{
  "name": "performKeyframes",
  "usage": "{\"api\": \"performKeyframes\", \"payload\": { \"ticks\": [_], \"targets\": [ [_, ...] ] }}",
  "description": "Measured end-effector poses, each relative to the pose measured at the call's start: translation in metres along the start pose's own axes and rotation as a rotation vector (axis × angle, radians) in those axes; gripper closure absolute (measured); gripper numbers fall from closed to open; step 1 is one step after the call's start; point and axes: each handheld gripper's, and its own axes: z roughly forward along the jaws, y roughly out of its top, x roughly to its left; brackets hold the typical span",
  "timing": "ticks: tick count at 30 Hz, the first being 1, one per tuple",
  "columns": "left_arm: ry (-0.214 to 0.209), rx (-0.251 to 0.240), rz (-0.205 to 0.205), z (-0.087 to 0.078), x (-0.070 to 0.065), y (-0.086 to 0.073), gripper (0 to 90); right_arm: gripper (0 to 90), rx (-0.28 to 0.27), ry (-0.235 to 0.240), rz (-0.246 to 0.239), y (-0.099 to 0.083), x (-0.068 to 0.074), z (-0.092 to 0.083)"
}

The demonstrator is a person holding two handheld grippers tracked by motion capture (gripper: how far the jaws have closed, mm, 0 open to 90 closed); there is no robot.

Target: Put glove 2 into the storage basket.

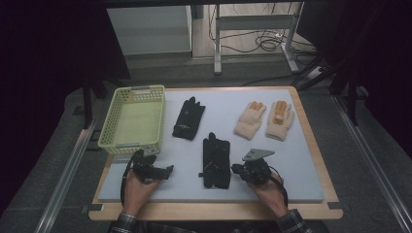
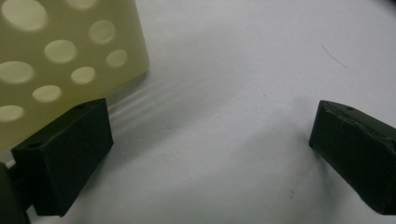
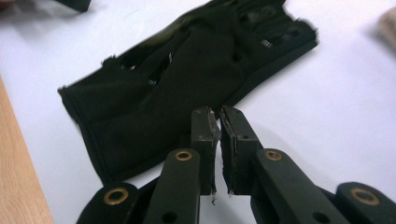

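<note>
High view: your right gripper (image 1: 238,169) sits just at the 3 o'clock side of the near black glove (image 1: 216,160), which lies flat on the grey mat (image 1: 291,165) with its cuff toward you. Your left gripper (image 1: 165,171) rests at 9 o'clock of that glove, near the front corner of the yellow basket (image 1: 108,131). A second black glove (image 1: 188,118) lies at 11 o'clock, and two cream gloves (image 1: 265,119) at 1 o'clock.

Left gripper view: your left gripper's jaws are spread wide over bare mat, with nothing between them; the perforated basket wall (image 2: 60,60) stands at 10 o'clock.

Right gripper view: your right gripper's jaws are pressed nearly together with nothing pinched between them. The near black glove (image 3: 187,84) lies at 12 o'clock, its edge just past the tips.
</note>
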Motion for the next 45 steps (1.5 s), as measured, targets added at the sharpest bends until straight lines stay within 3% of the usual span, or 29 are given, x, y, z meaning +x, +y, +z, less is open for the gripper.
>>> {"api": "performKeyframes", "payload": {
  "ticks": [9,11,15,18,25,32,40,45],
  "targets": [
    [0.000,-0.001,0.000,0.000,0.000,0.000,0.0,83.5,-0.001,0.039,-0.044,-0.004,0.015,0.012],
    [0.000,-0.001,0.001,0.000,0.000,0.000,0.0,83.2,0.001,0.027,-0.061,-0.002,0.016,0.010],
    [0.000,0.000,0.000,0.000,0.000,0.000,0.0,76.1,-0.032,0.013,-0.046,0.010,0.005,0.006],
    [0.000,0.000,0.000,0.000,0.000,0.000,0.0,71.4,-0.047,0.017,-0.032,0.026,-0.006,0.012],
    [-0.001,0.000,0.000,0.000,0.000,0.000,0.0,66.4,-0.064,0.033,-0.017,0.073,-0.027,0.049],
    [-0.002,0.000,-0.001,0.000,0.000,0.000,0.0,64.3,-0.053,0.024,-0.041,0.117,-0.035,0.087],
    [-0.002,-0.002,-0.001,0.000,0.000,0.000,0.0,59.5,-0.028,0.025,-0.050,0.146,-0.044,0.133],
    [-0.003,-0.002,-0.002,0.000,0.000,0.000,0.0,50.0,-0.012,0.018,-0.049,0.158,-0.052,0.159]
  ]
}}
